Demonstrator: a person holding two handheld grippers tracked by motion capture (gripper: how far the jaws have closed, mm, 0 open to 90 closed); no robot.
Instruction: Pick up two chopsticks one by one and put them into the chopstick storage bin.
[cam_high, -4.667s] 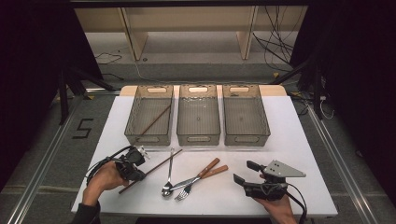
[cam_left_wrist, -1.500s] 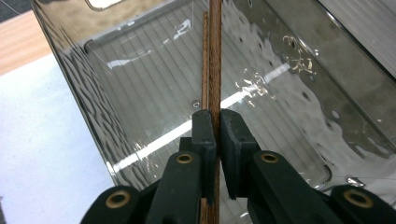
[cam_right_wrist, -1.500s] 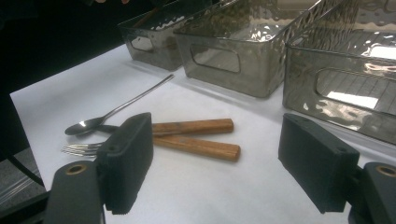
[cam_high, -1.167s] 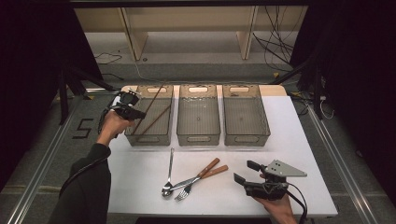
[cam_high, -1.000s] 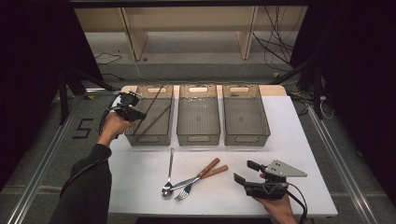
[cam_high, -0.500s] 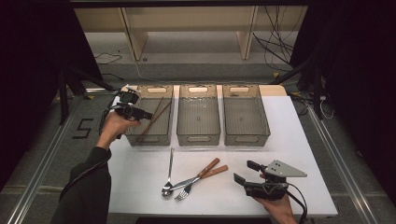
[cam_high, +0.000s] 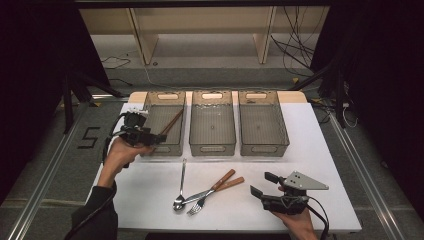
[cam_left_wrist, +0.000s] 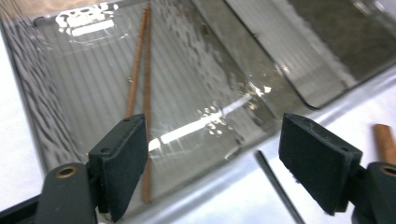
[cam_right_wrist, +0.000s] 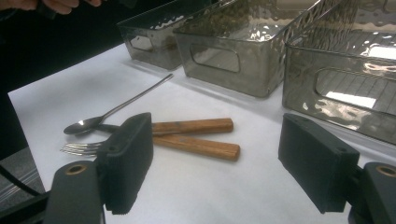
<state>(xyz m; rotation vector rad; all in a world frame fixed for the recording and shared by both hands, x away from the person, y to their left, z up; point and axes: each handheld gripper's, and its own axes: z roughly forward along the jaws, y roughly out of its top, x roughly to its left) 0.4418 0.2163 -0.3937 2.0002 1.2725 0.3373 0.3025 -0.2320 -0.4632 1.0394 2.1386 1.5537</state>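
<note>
Hovering at the near left corner of the leftmost bin, the left gripper has its jaws spread wide with nothing between them — the left gripper view looks down through that gap onto the bin's ribbed floor. Two brown chopsticks lie inside that bin, side by side and nearly parallel, their near ends reaching toward the left jaw; in the high view they show as one slanted brown line running from the bin's near side toward its far right.

On the white table, in front of the bins, a spoon lies with its long handle pointing toward the bins, and beside it a fork and another wooden-handled piece rest together, handles angled right.

Near the table's front right edge the right gripper rests in the person's hand, jaws likewise wide apart and empty — well clear of the cutlery.
</note>
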